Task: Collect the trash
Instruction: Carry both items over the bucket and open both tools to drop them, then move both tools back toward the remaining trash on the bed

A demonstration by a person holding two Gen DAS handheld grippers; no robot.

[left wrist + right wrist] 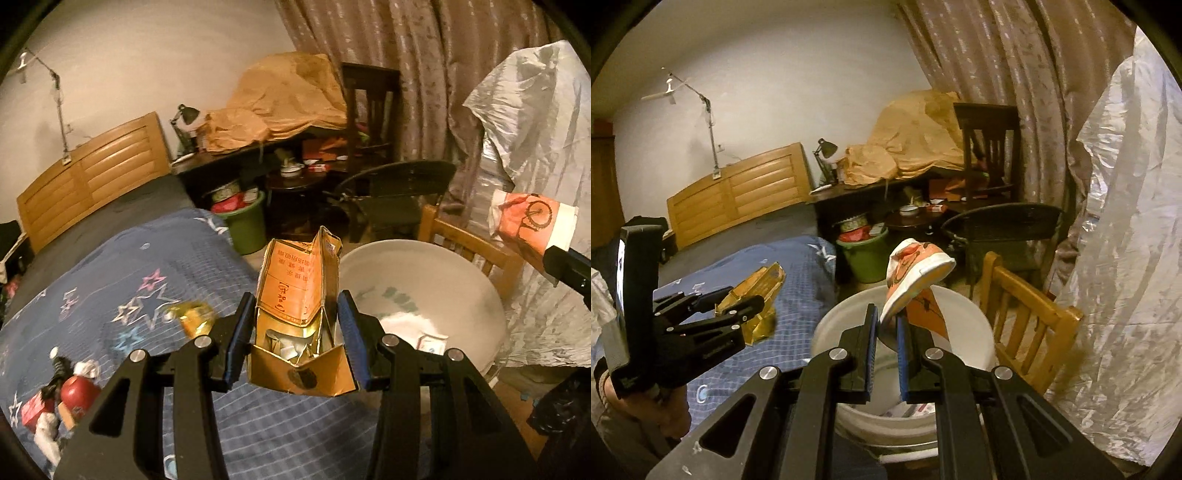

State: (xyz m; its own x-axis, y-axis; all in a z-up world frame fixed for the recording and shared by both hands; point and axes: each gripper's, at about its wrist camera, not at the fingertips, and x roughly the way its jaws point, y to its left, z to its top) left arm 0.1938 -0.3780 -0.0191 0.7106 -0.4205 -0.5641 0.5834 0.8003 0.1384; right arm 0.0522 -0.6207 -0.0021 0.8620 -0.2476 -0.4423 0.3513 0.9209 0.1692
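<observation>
Left tool point(295, 332): you have it clenched on the torn gold carton point(301, 314), long axis pointing away from you.
Right tool point(886, 349): pinching the orange paper wrapper point(916, 277), directly above the bucket.
White bucket point(443, 273): lies at 2 o'clock from your left tool, past the bed point(110, 280) edge; your right is nearer.
</observation>
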